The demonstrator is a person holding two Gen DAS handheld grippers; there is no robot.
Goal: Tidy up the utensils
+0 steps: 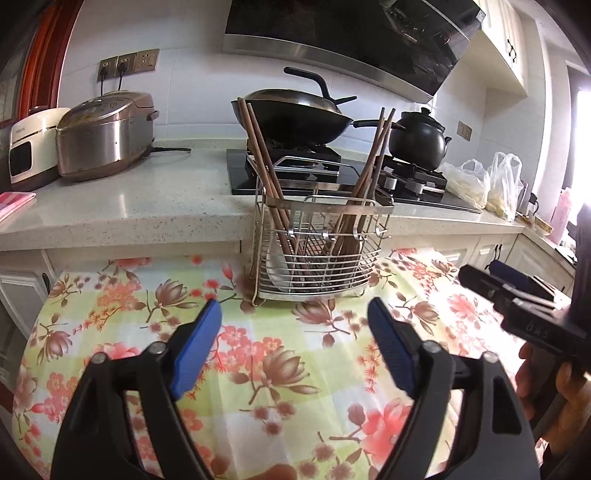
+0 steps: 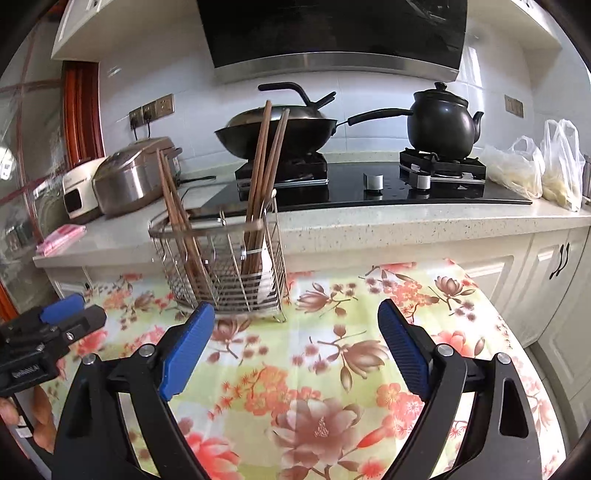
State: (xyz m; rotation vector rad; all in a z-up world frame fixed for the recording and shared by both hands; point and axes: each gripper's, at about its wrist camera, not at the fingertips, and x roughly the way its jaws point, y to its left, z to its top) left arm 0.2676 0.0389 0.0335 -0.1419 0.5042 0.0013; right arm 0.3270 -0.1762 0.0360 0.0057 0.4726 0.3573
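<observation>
The wire utensil basket (image 1: 319,254) stands upright at the far edge of the table (image 1: 258,369), which is covered with a floral cloth, directly in front of the kitchen counter (image 1: 129,206). One group of wooden chopsticks (image 1: 264,162) leans toward the left inside the basket's left section, and a second group of chopsticks (image 1: 373,166) leans toward the right inside its right section. A pale, flat utensil sits low in the basket; its type cannot be determined. The left claw (image 1: 295,321) is positioned on the near side of the basket, above the cloth, with its blue pads (image 1: 199,343) spread wide apart and nothing between them. The right claw (image 2: 295,325) is positioned to the right of the basket, also above the cloth, with its blue pads (image 2: 402,350) fully spread and nothing between them. Neither claw touches the basket. In the left wrist view, the right claw appears at the right edge, held in a hand (image 1: 565,398). In the right wrist view, the left claw appears at the left edge. Beyond the basket, the counter carries a black hob with a lidded wok (image 1: 295,114) on the left burner and a black clay pot (image 1: 419,138) on the right burner. A metal rice cooker (image 1: 105,136) stands far left on the counter. Two plastic bags (image 1: 487,184) lie to the right of the hob. A range hood (image 1: 351,33) hangs above the hob.
</observation>
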